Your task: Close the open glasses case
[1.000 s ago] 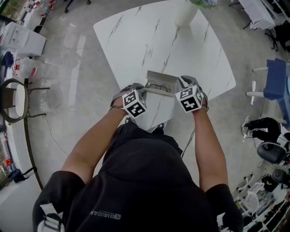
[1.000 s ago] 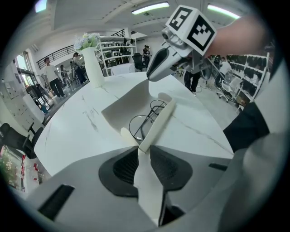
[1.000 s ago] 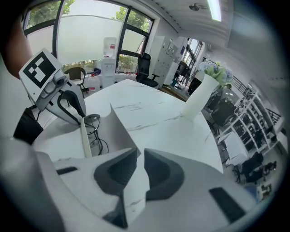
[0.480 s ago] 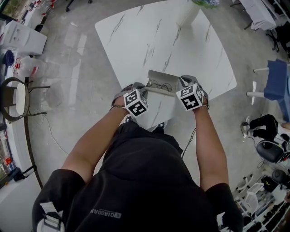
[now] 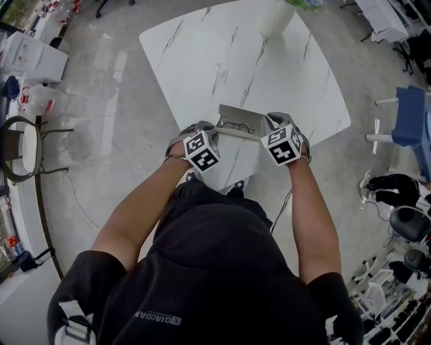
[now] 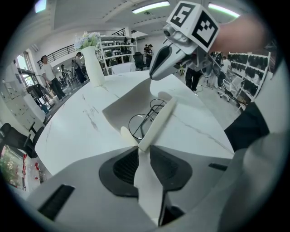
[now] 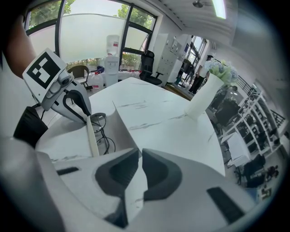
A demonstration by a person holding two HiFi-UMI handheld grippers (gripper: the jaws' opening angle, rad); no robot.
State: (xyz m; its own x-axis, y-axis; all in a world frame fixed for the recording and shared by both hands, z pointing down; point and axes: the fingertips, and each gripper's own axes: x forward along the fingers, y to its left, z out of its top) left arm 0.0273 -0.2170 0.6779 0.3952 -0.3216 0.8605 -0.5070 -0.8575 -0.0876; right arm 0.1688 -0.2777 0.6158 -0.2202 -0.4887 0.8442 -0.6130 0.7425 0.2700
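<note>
Little moves between the earlier pictures and now: both hands hold nearly the same places, and only the head view shifts slightly.

The white marbled worktop carries a pale vase at its far edge and the glasses case at the near corner, directly in front of the person. The case is open. Its grey flap stands up on the far side, and a thin pale front strip stands on the near side. The glasses lie between them.

The left gripper has its tongs closed on one end of the front strip. The right gripper has its tongs narrow on a corner of the flap, as far as its view lets me judge.

The step in hand seems to be folding the flap over. To do it well, I think the left tongs should keep the strip steady while the right tongs bring the flap in a slow arc over the glasses. The wire arms must stay inside, otherwise they may be pinched. The left tongs should let go only when the flap meets the strip.
</note>
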